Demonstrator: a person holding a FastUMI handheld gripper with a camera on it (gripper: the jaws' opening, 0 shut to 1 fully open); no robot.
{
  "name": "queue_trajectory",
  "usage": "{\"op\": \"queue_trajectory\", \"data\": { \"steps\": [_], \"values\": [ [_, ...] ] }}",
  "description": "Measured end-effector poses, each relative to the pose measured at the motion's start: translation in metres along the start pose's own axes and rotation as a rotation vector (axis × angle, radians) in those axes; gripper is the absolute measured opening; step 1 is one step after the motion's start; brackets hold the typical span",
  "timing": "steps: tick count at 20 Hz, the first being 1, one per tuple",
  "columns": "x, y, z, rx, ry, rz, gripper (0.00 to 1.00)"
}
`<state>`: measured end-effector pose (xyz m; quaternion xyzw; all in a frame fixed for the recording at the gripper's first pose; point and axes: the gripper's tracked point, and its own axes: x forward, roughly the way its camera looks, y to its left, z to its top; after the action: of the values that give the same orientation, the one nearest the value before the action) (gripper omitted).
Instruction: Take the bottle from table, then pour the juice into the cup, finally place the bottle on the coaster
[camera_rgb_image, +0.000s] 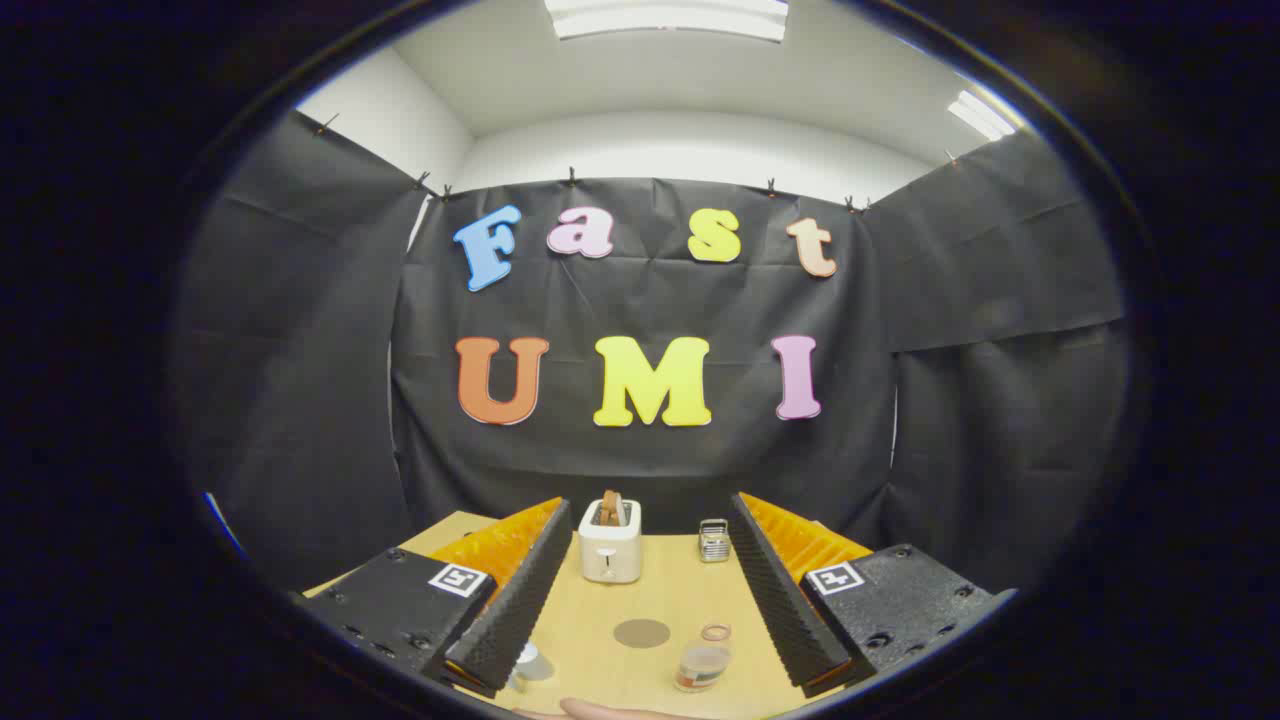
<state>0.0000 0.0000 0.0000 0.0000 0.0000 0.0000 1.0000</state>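
**Nothing Held Yet, Everything Close**

Nearest of all, a sliver of a person's hand (600, 709) shows just behind the gripper (650, 655), whose two fingers stand spread wide with nothing between their pads. Between the fingers, on the wooden table (660, 600), a small clear vessel (703, 662) with a ring-shaped rim and a pale liquid in its lower part sits close to the right finger. Whether it is the bottle or the cup, I cannot tell. Beside the left fingertip, a small grey-and-white object (522, 668) is half hidden by that finger; it could be the other task item, but too little shows to say.

A little farther out, roughly midway between the fingers, lies a flat round brownish disc (641, 632), most likely the coaster. It is apart from the vessel, though near.

Beyond that stand a white toaster (610, 541) with toast poking up and, to its right, a small metal rack (713, 540), both at the far edge of the table.

As I judge it, the task has not begun. The risks come from crowding: the vessel is near the right finger, so a careless approach could knock it over and spill. A pinch taken too high could let it tip, and the half-hidden object by the left finger could be bumped unnoticed.
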Motion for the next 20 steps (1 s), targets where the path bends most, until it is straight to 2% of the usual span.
{"op": "queue_trajectory", "data": {
  "steps": [5, 20],
  "values": [
    [0.001, -0.008, -0.006, 0.032, 0.011, -0.006, 1.0],
    [0.005, -0.011, -0.02, 0.0, -0.003, -0.01, 1.0]
  ]
}}
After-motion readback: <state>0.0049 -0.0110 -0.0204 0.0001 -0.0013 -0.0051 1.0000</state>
